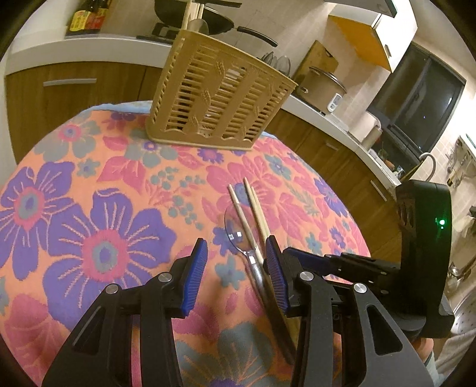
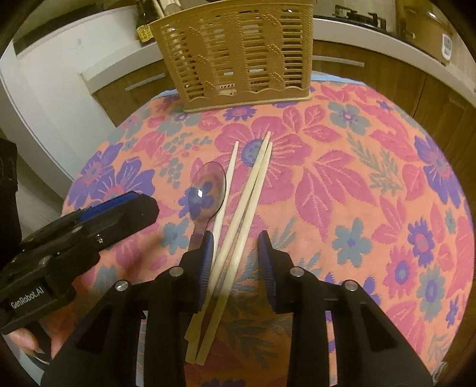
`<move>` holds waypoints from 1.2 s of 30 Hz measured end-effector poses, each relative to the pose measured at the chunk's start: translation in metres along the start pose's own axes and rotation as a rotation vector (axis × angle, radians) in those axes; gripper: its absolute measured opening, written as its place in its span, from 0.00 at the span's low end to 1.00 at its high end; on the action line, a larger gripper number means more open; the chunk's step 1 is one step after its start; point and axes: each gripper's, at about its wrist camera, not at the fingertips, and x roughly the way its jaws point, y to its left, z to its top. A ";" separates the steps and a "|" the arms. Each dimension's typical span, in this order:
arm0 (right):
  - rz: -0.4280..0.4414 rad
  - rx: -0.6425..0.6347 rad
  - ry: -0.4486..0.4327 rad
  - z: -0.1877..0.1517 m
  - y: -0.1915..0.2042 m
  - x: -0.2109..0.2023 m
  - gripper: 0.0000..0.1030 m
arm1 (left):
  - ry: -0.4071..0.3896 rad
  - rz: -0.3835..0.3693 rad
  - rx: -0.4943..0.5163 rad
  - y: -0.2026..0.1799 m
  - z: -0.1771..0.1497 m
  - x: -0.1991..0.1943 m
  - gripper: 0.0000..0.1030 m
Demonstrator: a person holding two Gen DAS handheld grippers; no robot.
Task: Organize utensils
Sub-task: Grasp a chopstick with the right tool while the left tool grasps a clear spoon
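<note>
Three pale wooden chopsticks (image 2: 238,220) and a clear plastic spoon (image 2: 206,190) lie together on the floral cloth. A tan slotted utensil basket (image 2: 238,50) stands upright at the table's far edge. My right gripper (image 2: 236,253) is open, its jaws around the chopsticks; the left pad touches or nearly touches one. My left gripper (image 1: 235,259) is open and empty, with the spoon (image 1: 238,232) and chopsticks (image 1: 253,217) just inside its right pad. The basket also shows in the left wrist view (image 1: 217,98), and the left gripper shows at the left of the right wrist view (image 2: 119,214).
The round table has a pink, purple and orange floral cloth (image 2: 357,193). Beyond it are wooden kitchen cabinets (image 1: 74,98), a white counter, a wok (image 1: 208,18), a pot (image 1: 321,83), bottles (image 1: 86,15) and a sink tap (image 1: 428,160).
</note>
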 end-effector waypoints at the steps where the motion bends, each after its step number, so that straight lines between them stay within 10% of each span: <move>1: -0.006 0.001 0.002 -0.001 -0.001 -0.001 0.27 | 0.003 0.002 0.002 -0.001 -0.001 0.000 0.37; 3: -0.023 0.004 0.009 -0.002 -0.005 -0.003 0.10 | 0.015 0.004 0.008 -0.002 -0.001 0.001 0.37; 9: -0.011 0.038 0.001 -0.009 -0.022 -0.011 0.04 | 0.074 0.028 0.041 -0.011 -0.005 0.013 0.37; 28: -0.008 0.079 0.010 -0.011 -0.048 -0.022 0.04 | 0.168 0.219 0.196 -0.047 -0.001 0.048 0.35; 36: -0.016 0.080 0.007 -0.011 -0.053 -0.025 0.04 | 0.162 0.252 0.169 -0.032 0.001 0.041 0.06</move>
